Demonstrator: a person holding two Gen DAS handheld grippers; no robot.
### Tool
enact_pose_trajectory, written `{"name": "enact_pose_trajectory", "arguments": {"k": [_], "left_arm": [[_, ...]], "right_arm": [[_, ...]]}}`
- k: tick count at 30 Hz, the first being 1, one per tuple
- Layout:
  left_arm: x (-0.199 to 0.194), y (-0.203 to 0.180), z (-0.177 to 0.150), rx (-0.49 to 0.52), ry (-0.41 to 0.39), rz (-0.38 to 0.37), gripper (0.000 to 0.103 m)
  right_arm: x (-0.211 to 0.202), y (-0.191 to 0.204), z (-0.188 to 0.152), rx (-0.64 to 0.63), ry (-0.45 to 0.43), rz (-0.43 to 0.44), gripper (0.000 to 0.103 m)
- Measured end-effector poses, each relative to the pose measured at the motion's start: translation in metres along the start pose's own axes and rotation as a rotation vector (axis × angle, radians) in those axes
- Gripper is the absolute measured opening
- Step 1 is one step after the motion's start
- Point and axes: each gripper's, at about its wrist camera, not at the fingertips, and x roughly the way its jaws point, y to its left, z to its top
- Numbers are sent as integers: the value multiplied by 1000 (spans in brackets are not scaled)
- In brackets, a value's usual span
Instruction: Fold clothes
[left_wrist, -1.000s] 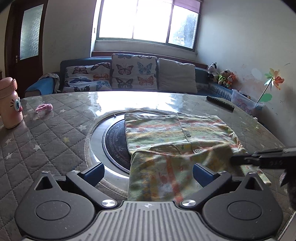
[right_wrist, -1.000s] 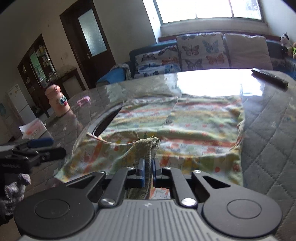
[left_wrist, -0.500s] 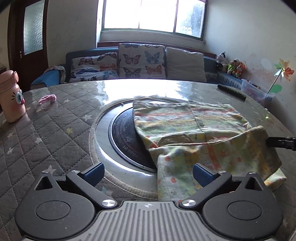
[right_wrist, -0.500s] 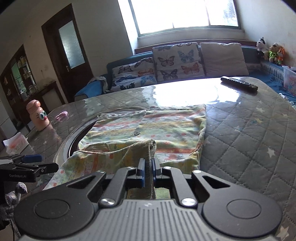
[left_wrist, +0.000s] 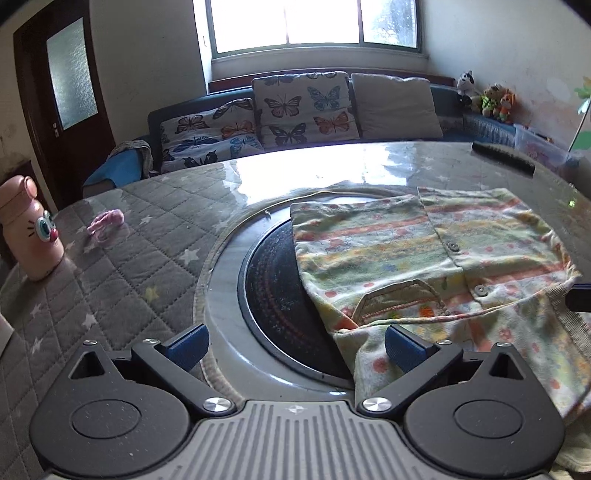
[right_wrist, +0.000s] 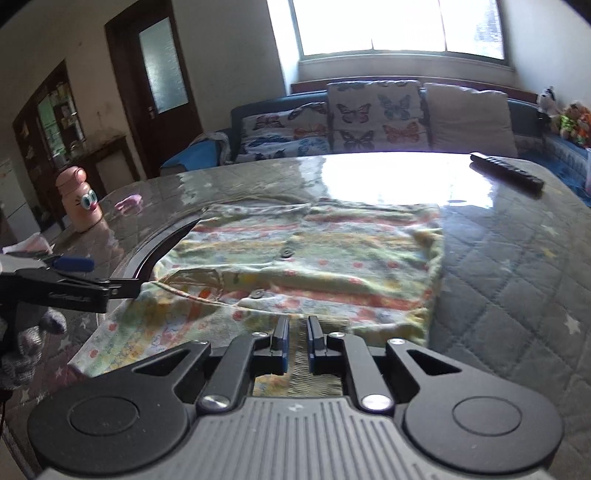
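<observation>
A patterned shirt (left_wrist: 413, 254) with coloured stripes and small buttons lies on the round counter (left_wrist: 122, 269), partly covering the dark round plate (left_wrist: 273, 295) set in the counter's middle. Its near part is folded up over the rest, showing a paler inside with dots.

The left gripper (left_wrist: 293, 345) hovers low at the near edge of the plate with its blue-padded fingers (left_wrist: 186, 345) spread wide and holding nothing; the right one of them sits just over the near left edge of the folded cloth. In the right wrist view the same gripper (right_wrist: 122, 286) shows at the left, its tip at the near left corner of the shirt.

The right gripper (right_wrist: 295, 339) is at the near edge of the shirt (right_wrist: 306, 258). Its fingers (right_wrist: 280, 341) stand close together with a strip of ribbed cloth running between them; whether they pinch it tight I cannot tell, as a narrow gap shows on each side.

On the far left of the counter stands a pink bottle (left_wrist: 31, 229) with a cartoon face, and a small pink thing (left_wrist: 105, 221) lies near it. A black remote (right_wrist: 508, 175) lies at the far right. Beyond the counter is a sofa (left_wrist: 469, 122) with butterfly cushions (left_wrist: 301, 107).
</observation>
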Motion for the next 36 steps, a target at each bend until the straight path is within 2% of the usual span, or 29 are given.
{"name": "enact_pose_trajectory", "arguments": {"k": [5,8,12,14,16,25,30,32,36], "left_arm": [[18,1,-4,22,32,44,103],[21,4,-7,27,37,38,103],[9,3,-7,35,11,24,103],[-1,0,-8,45,-5,5,103],[-10,-4,-11,68,-17,-9,103],[-29,0,-45,139,-5,22,103],[-33,7,-53,135,-2,38,103],[-34,10,-55,127,-3,35,103],[-37,13,-57,114,-4,36,103]], "right_arm": [[18,6,-2,-40,35,-5,10],[17,3,-8,-54,55,-3,10],[0,3,-8,-77,50,6,12],[-9,7,-10,-101,46,23,21],[-13,10,-12,-118,46,34,25],[-19,15,-32,-148,85,36,26],[-27,22,-29,-172,70,42,27],[-27,27,-28,-181,63,55,31],[-21,32,-34,-193,90,59,32]]}}
